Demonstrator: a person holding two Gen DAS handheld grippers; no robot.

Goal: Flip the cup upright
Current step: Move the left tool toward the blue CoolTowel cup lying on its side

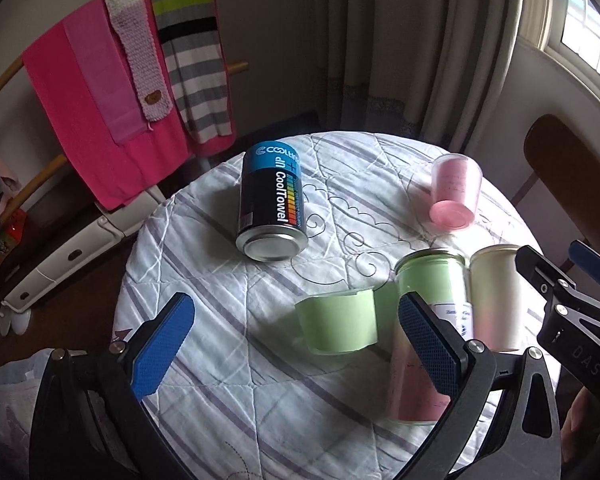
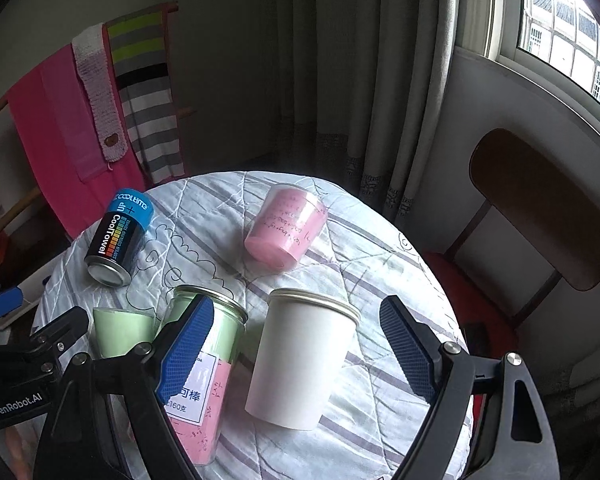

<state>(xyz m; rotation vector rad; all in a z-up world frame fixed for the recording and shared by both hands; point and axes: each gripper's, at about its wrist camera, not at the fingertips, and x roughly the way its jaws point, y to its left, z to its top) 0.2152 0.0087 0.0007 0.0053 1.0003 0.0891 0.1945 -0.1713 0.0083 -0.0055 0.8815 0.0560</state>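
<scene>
Right tool (image 2: pixel 296 344), blue-padded jaws wide and empty, straddling upright white paper cup (image 2: pixel 300 360) on quilt-covered round bench (image 2: pixel 380 272); left tool (image 1: pixel 296 344) likewise wide, before short pale-green plastic cup (image 1: pixel 336 322), apparently mouth-down, flipping not yet begun.

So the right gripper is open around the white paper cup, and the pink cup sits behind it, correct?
Not quite: the right gripper is open, but the white paper cup is only framed between its fingers, untouched, in the right wrist view. The pink cup does sit behind it.
</scene>
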